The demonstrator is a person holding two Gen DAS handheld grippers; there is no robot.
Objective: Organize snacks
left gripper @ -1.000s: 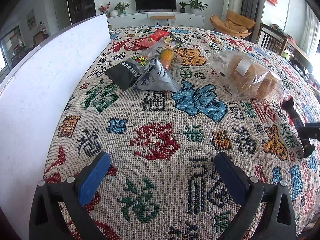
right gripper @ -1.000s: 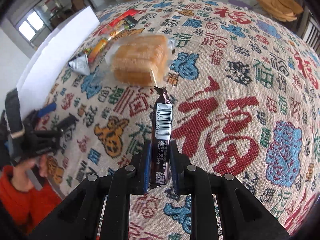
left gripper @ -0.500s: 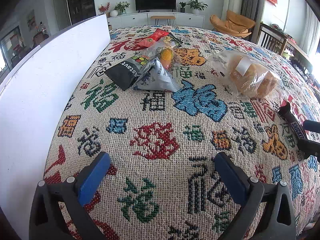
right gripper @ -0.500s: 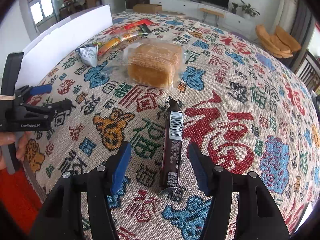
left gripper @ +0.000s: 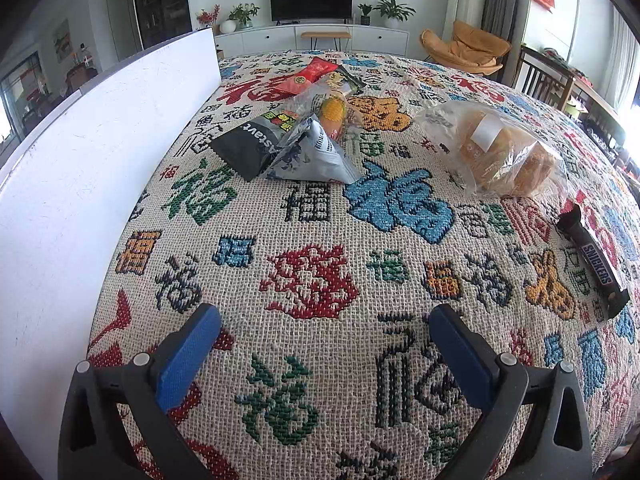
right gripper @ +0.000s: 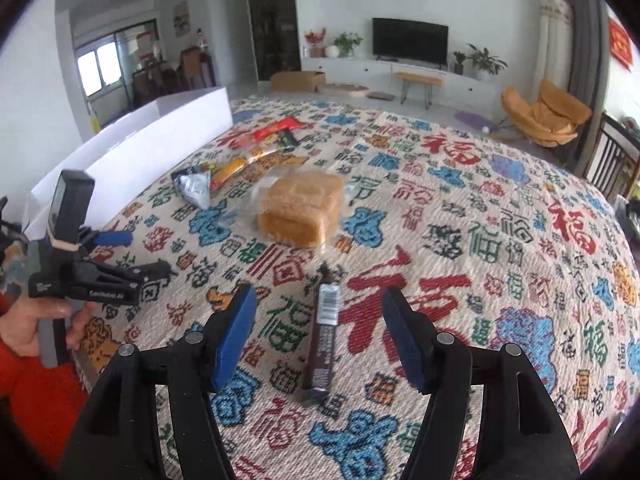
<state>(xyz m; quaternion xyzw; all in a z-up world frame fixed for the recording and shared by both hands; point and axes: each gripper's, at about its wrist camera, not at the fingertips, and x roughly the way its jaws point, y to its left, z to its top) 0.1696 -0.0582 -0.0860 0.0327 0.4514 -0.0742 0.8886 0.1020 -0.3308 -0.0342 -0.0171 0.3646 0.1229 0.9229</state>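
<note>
Brown chocolate bar [right gripper: 323, 336] is lying flat on the patterned surface [right gripper: 500, 240] between the right gripper [right gripper: 320, 332]'s jaws, which have just been opening, its long axis pointing away toward the bread packet [right gripper: 300, 208]; left gripper [left gripper: 324, 356], jaws apart and empty, is sitting farther off.

Right hand-held gripper [right gripper: 320, 332] just opening, left hand-held gripper [left gripper: 324, 344] spread
</note>
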